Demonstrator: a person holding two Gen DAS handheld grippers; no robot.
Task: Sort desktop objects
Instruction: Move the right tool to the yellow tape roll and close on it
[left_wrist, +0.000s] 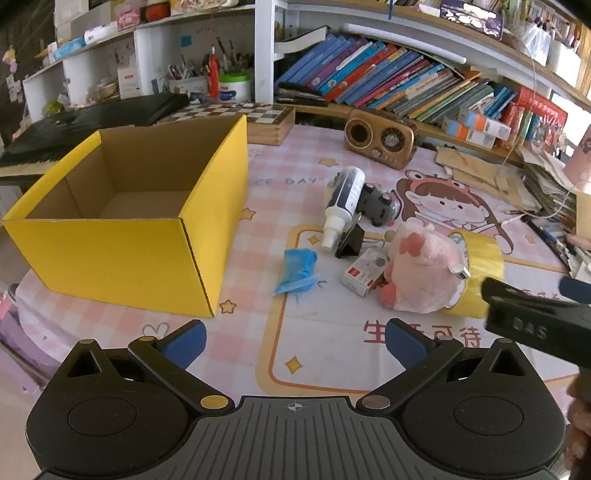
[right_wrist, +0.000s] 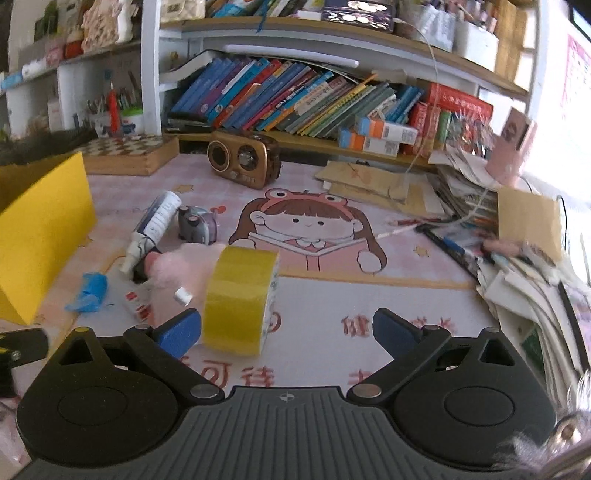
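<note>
Both hand-held grippers, left (left_wrist: 295, 341) and right (right_wrist: 288, 332), are held wide open and empty, the yellow tape roll (right_wrist: 240, 299) standing just ahead of the right one's left finger, so a reach is judged underway, next calling for centring and closing.

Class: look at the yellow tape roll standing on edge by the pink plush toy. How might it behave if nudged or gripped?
The tape roll stands on its round rim, so a nudge would probably roll or topple it. Its surface looks glossy, possibly slippery. Leaning against the plush toy may steady it.
</note>
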